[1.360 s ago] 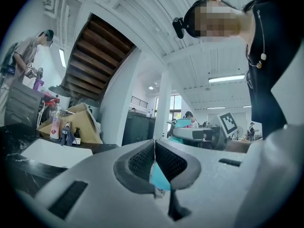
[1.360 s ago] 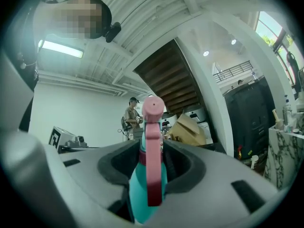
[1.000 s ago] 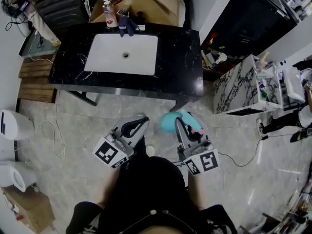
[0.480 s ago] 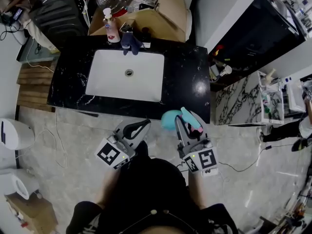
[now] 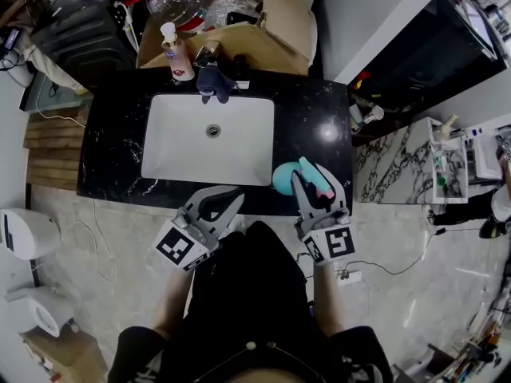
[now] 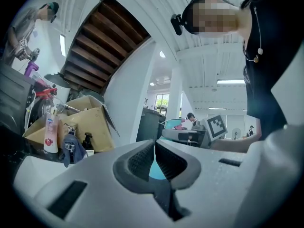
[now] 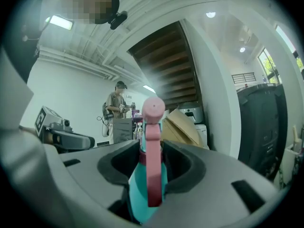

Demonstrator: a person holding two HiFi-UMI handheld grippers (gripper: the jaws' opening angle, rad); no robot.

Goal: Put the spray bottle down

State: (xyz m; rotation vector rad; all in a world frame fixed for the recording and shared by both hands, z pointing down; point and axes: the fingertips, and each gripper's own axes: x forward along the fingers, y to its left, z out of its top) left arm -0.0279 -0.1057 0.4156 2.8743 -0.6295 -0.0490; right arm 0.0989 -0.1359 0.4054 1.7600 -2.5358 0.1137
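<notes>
A teal spray bottle point(image 5: 284, 177) with a pink trigger head point(image 7: 153, 127) is clamped in my right gripper point(image 5: 309, 179), whose jaws close on its neck in the right gripper view point(image 7: 151, 148). It hangs over the front right part of the black marble counter point(image 5: 315, 126), right of the white sink point(image 5: 172, 146). My left gripper point(image 5: 231, 198) is at the counter's front edge below the sink, shut with nothing between its pads point(image 6: 155, 148). Both grippers point level toward the counter.
At the back of the counter are a soap dispenser point(image 5: 177, 54), a dark blue cloth over the tap point(image 5: 214, 82) and a small dark bottle point(image 6: 88, 140). Cardboard boxes point(image 5: 239, 34) stand behind. A marbled cabinet point(image 5: 395, 166) is on the right, a white appliance point(image 5: 28, 234) on the left.
Both grippers have come forward from over the floor to the counter's front edge. The spray bottle, still held, now hangs over the countertop.
</notes>
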